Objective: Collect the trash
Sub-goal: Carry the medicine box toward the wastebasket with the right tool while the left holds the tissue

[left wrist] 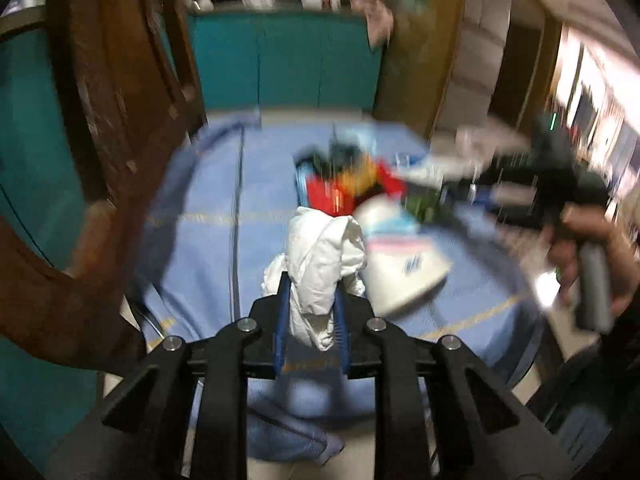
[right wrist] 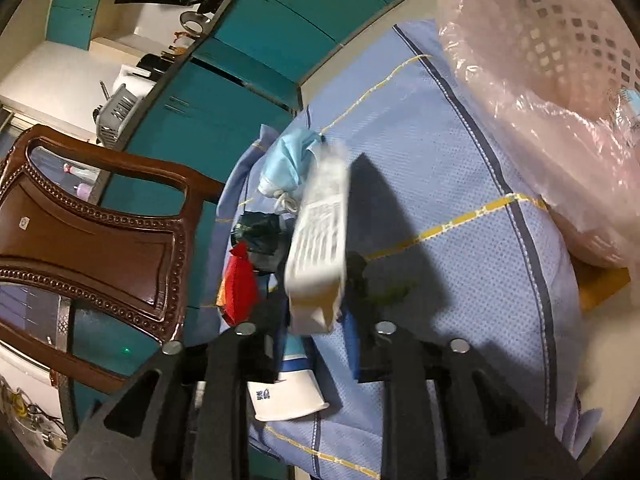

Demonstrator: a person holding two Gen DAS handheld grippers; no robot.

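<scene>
My left gripper is shut on a crumpled white tissue and holds it above the blue tablecloth. My right gripper is shut on a white paper carton and holds it above the cloth. Beyond the carton lie a red wrapper, a dark green wrapper and a light blue face mask. A white paper cup lies under the right gripper; it also shows in the left wrist view. The pink lined basket stands at the upper right.
A brown wooden chair stands left of the table; it also shows in the left wrist view. Teal cabinets stand behind the table. A person's hand on the right gripper's handle shows at the right.
</scene>
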